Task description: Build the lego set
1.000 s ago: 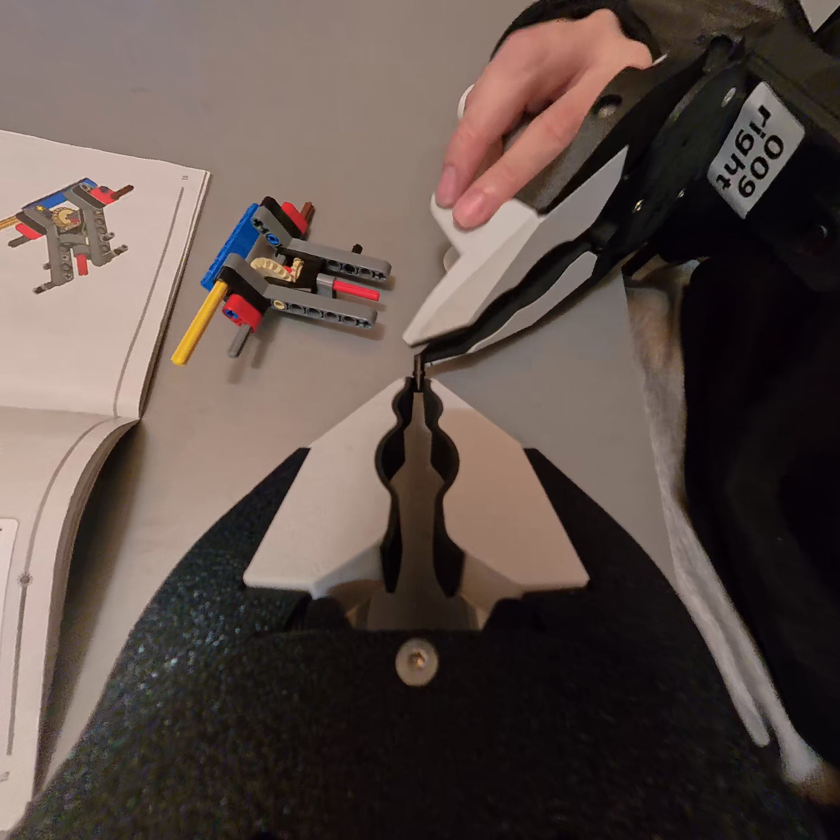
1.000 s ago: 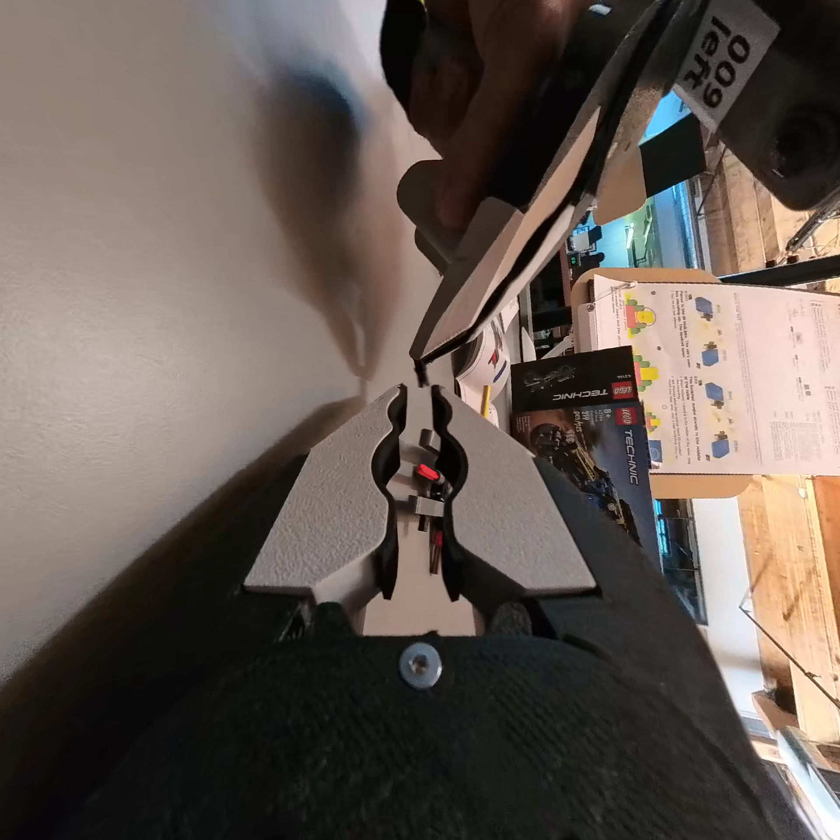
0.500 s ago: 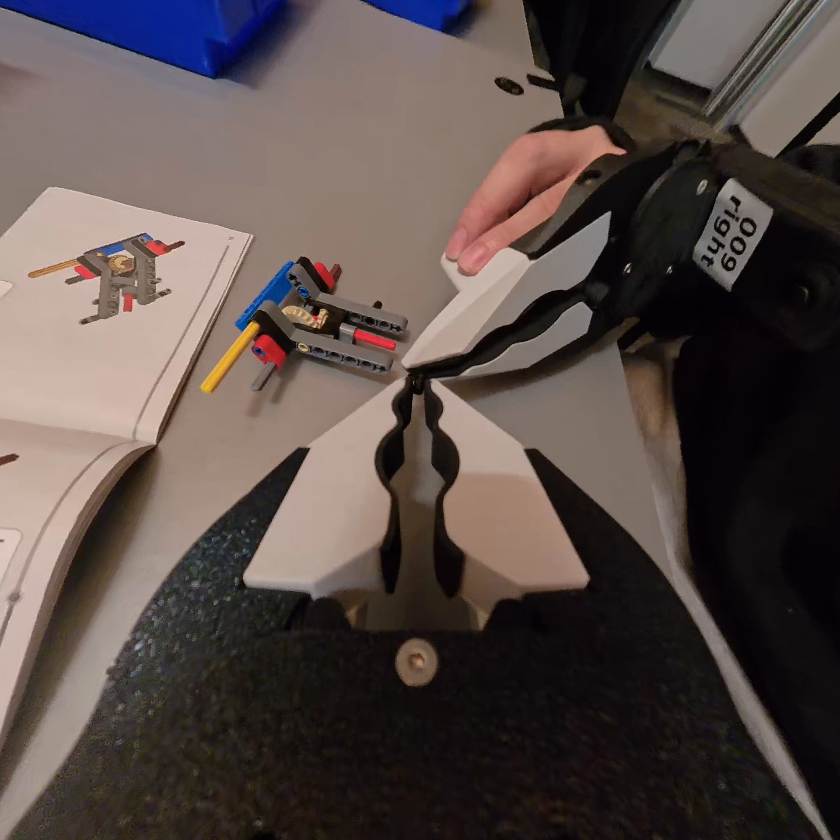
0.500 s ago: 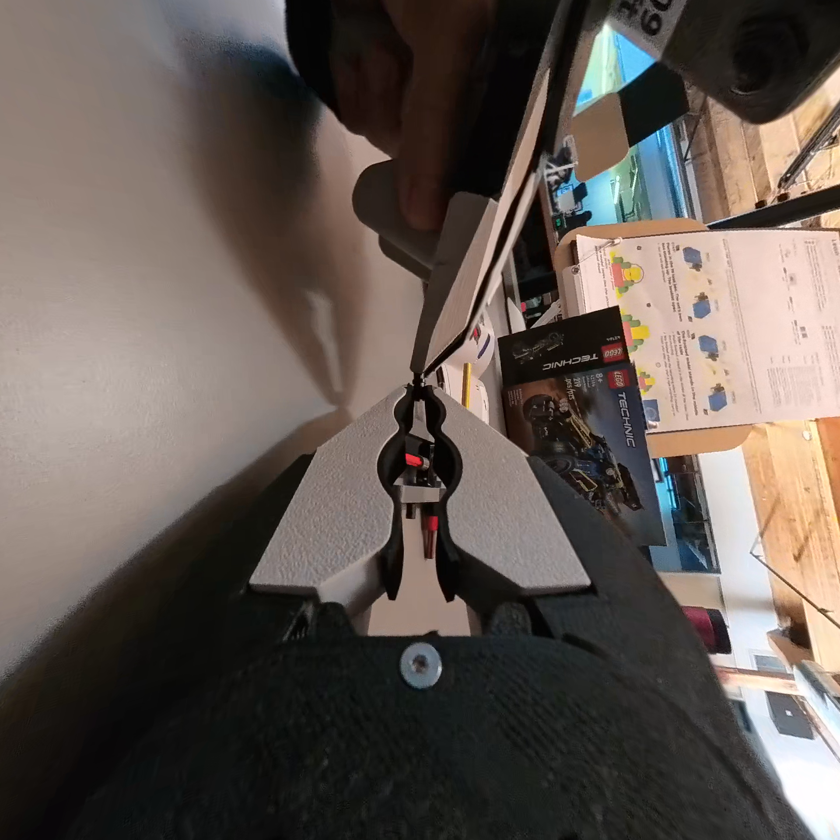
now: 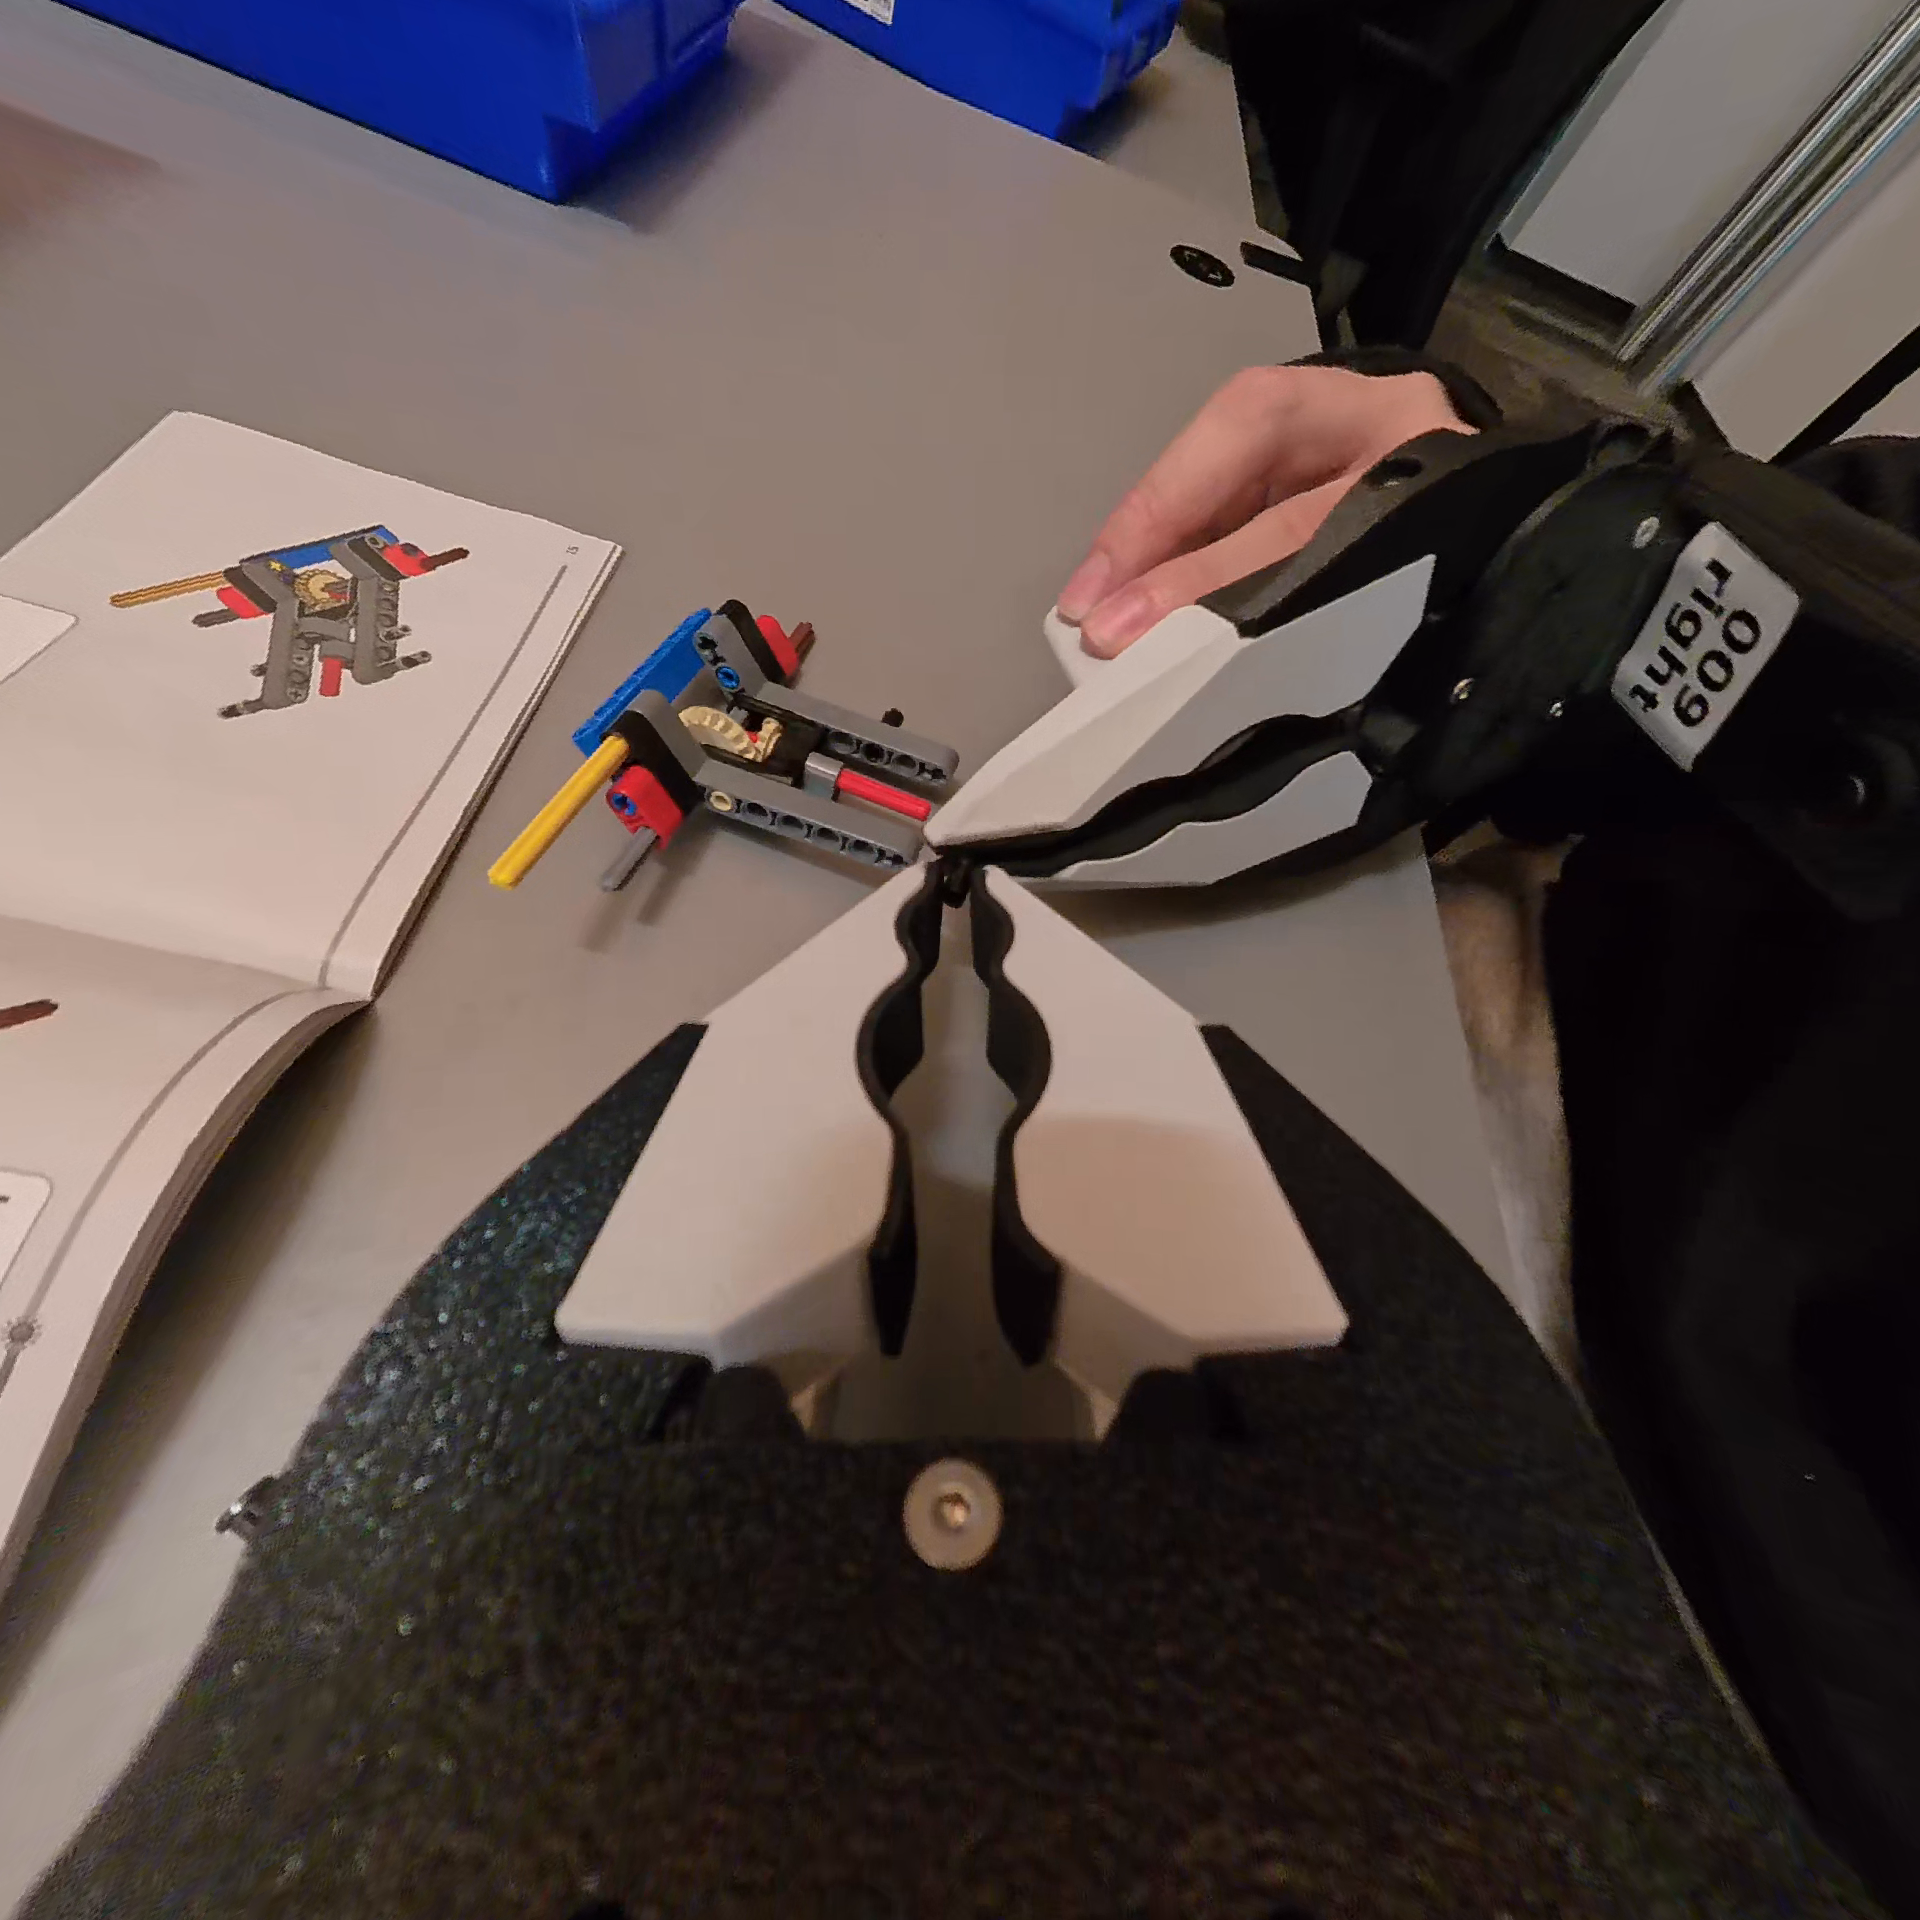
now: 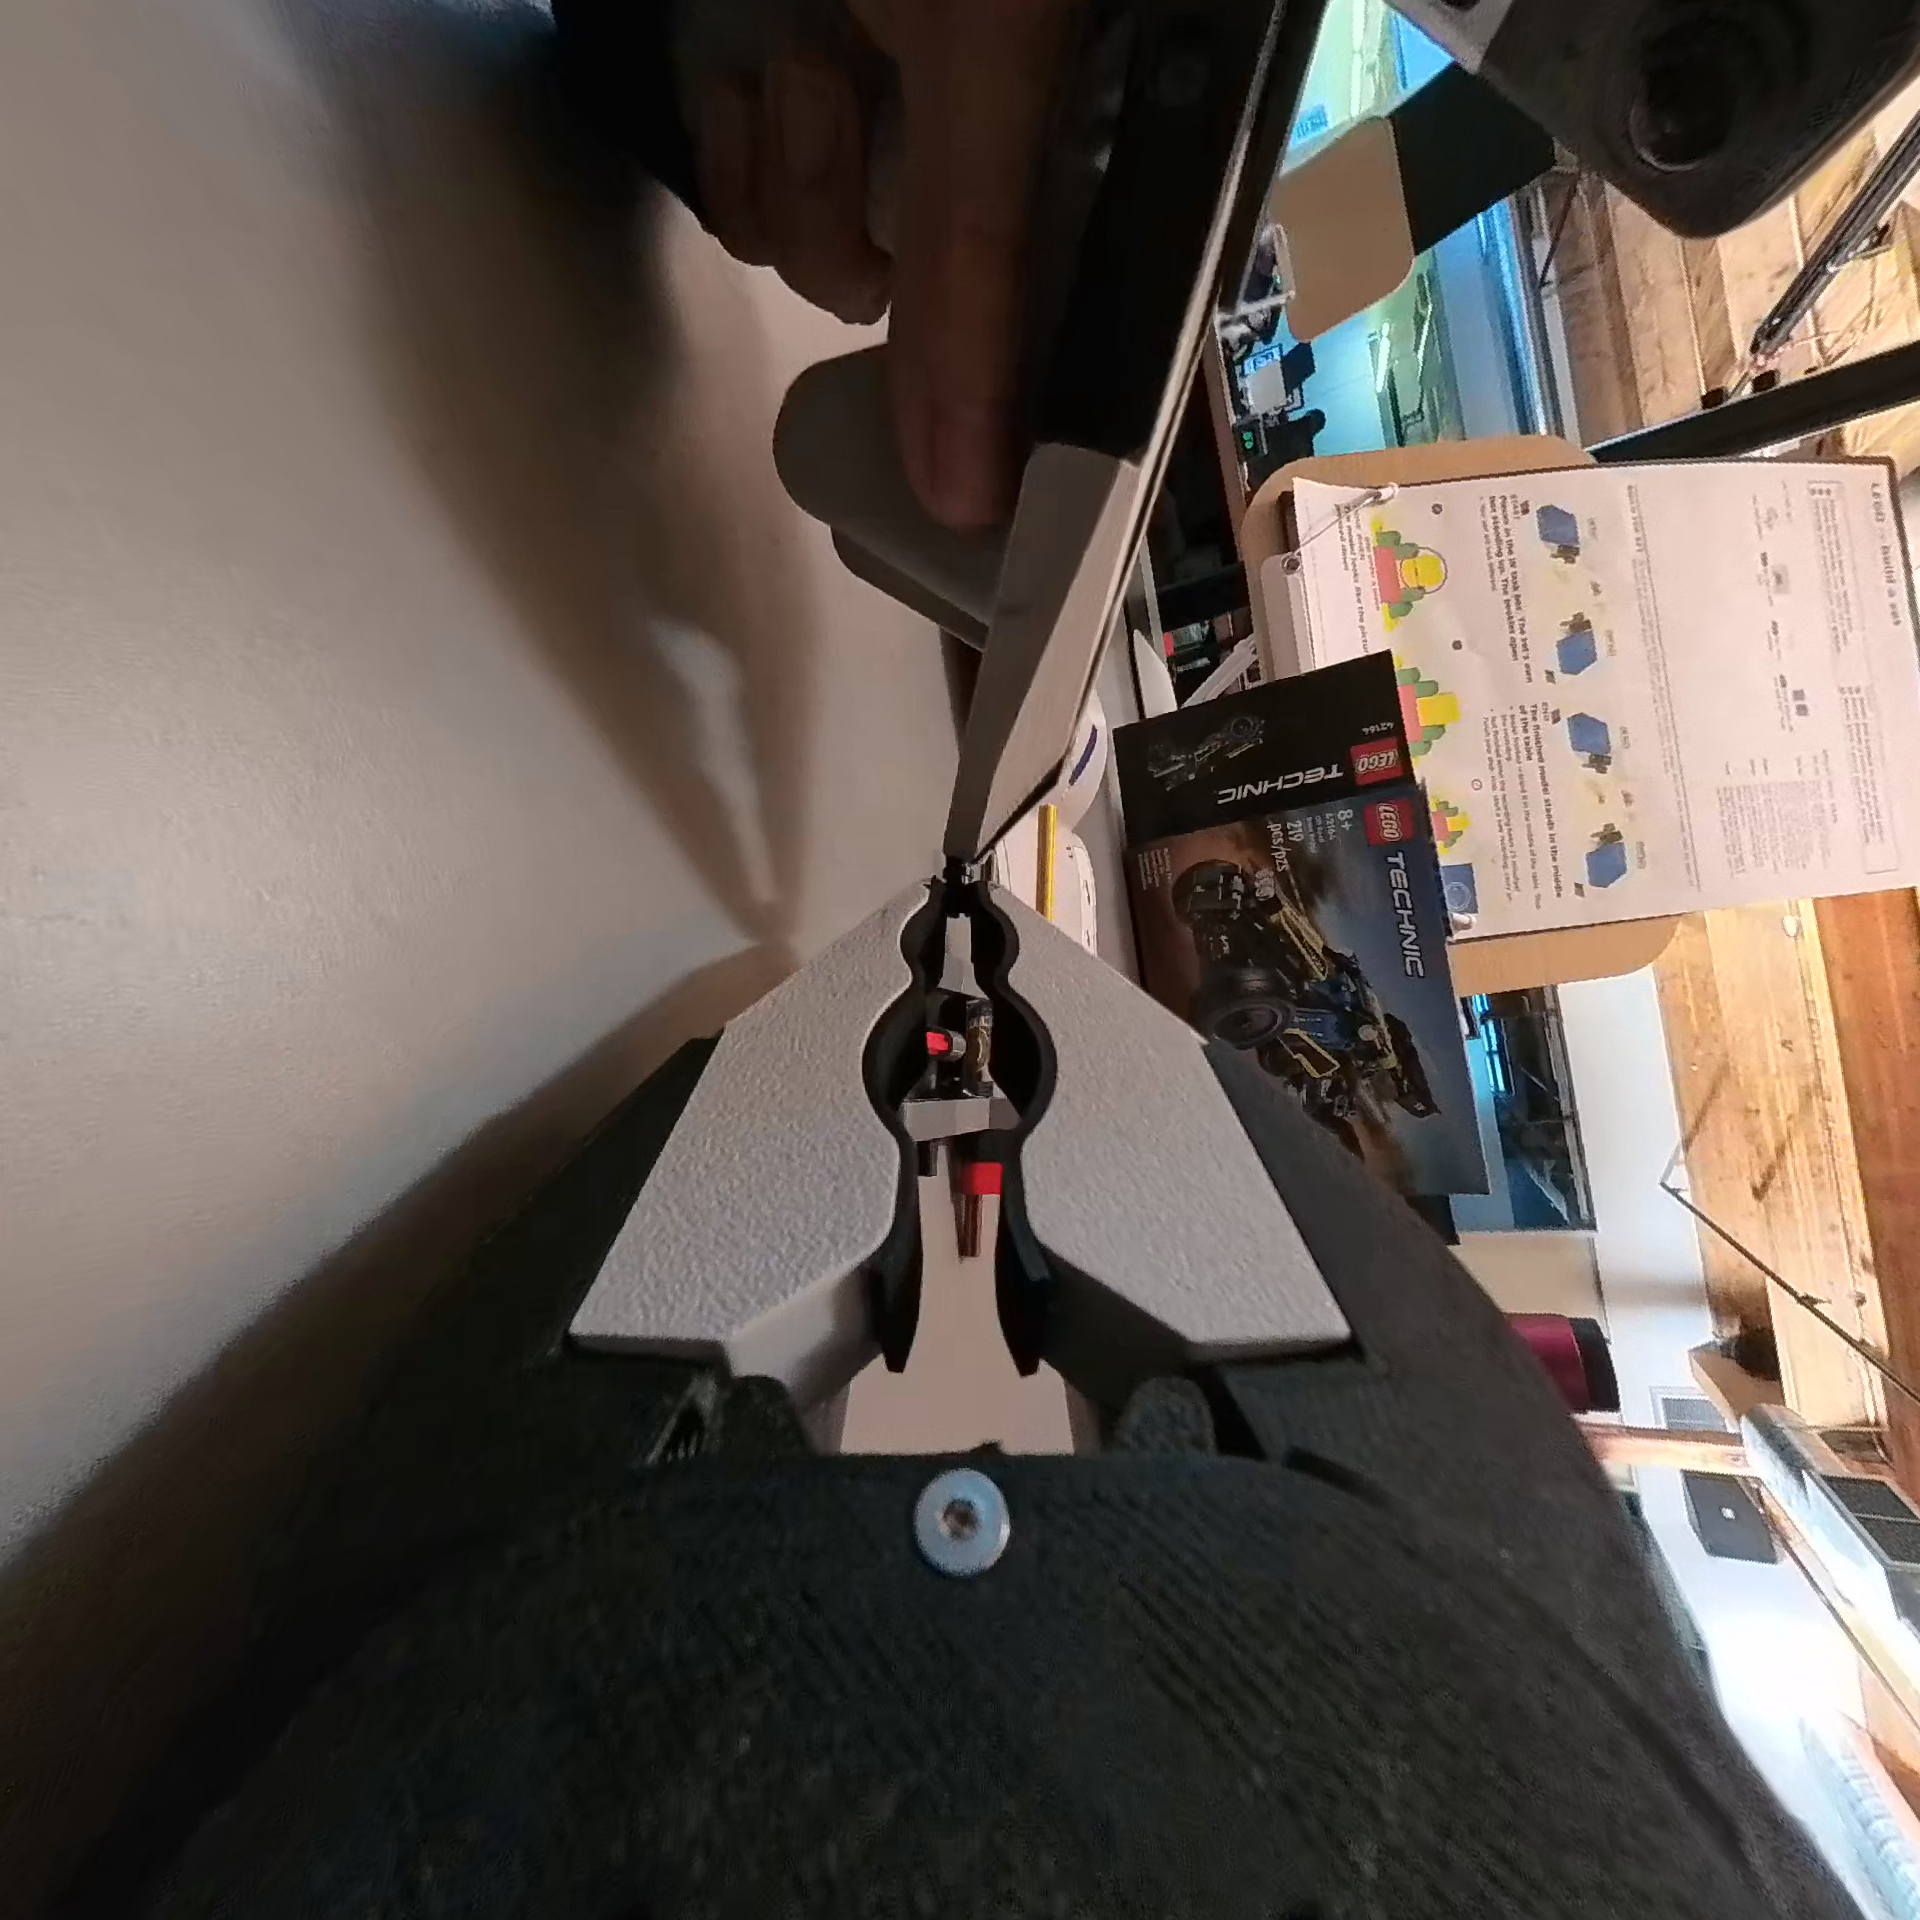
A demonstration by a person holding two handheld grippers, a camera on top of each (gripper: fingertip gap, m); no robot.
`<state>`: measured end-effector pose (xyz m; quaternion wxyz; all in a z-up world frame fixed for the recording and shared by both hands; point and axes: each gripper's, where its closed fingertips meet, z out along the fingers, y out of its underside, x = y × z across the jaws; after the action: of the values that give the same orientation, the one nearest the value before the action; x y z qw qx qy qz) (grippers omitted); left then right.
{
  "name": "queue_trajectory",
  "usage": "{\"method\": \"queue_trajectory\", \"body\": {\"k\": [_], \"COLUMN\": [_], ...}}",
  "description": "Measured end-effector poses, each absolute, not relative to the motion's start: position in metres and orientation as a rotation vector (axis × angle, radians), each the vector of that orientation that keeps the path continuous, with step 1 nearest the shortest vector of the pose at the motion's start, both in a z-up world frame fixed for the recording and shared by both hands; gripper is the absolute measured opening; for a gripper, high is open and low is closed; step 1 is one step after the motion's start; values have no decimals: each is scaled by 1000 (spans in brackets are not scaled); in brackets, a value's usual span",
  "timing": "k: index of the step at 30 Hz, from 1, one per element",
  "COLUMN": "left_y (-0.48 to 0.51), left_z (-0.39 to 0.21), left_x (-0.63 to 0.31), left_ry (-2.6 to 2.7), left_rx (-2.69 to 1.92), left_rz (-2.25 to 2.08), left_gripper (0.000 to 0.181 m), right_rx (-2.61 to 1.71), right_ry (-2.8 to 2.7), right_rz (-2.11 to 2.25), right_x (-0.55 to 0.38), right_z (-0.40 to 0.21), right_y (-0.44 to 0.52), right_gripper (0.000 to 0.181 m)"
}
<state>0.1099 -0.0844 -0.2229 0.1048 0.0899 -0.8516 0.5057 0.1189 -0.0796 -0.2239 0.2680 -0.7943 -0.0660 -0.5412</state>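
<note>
A small black pin [image 5: 952, 885] sits pinched in the tips of my left gripper [image 5: 951, 896], which is shut on it just above the grey table [image 5: 831, 343]. My right gripper [image 5: 938, 844] comes in from the right, held by a hand, and its shut tips meet the same pin end to end. In the right wrist view my right gripper [image 6: 961, 891] is closed at the pin [image 6: 964, 873], with the left gripper [image 6: 964, 854] coming down from above. The partly built lego assembly [image 5: 758, 748], blue, grey, red with a yellow axle, lies on the table just left of the tips. It also shows between the right fingers [image 6: 956, 1070].
An open instruction booklet [image 5: 260, 748] lies at the left. Blue bins [image 5: 468, 73] stand at the table's far edge. A lego set box [image 6: 1309, 935] and a printed sheet on cardboard [image 6: 1621, 686] stand beyond the table in the right wrist view. Less than 4 cm separates the two grippers' tips.
Both grippers have stayed tip to tip on the pin while tilting. The left view now looks farther across the table, bringing the blue bins in. The assembly has not moved.
</note>
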Motion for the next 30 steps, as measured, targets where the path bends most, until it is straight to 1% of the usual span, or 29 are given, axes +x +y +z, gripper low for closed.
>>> {"method": "queue_trajectory", "body": {"k": [1,6,8,10,17,19,21,25,30], "left_y": [-84,-81,-75,-73,-84,-90,-94,-102,-108], "left_z": [-223,-229,-234,-233,-230,-232,-234,-232,-225], "left_x": [110,115,124,129,141,139,136,130,125], "left_ry": [-2510,-2644,-2759,-2811,-2809,-2787,-2771,-2743,-2736], "left_rx": [268,178,119,38,-107,-126,-132,-124,-82], "left_rz": [1492,1463,1404,1380,1337,1368,1393,1464,1533], "left_gripper": [2,1,2,2,2,1,1,1,1], "right_rx": [-2143,-2180,-2193,-2240,-2313,-2347,-2341,-2344,-2290], "right_ry": [-177,-109,-60,-31,-135,-148,-135,-59,-39], "right_rz": [-1469,-1473,-1500,-1518,-1730,-1749,-1758,-1795,-1764], "right_x": [119,121,123,126,136,138,136,132,127], "right_z": [-224,-229,-229,-234,-236,-238,-236,-236,-233], "right_y": [-80,-82,-86,-91,-94,-97,-101,-124,-128], "right_gripper": [2,4,14,20,15,6,6,6,16]}}
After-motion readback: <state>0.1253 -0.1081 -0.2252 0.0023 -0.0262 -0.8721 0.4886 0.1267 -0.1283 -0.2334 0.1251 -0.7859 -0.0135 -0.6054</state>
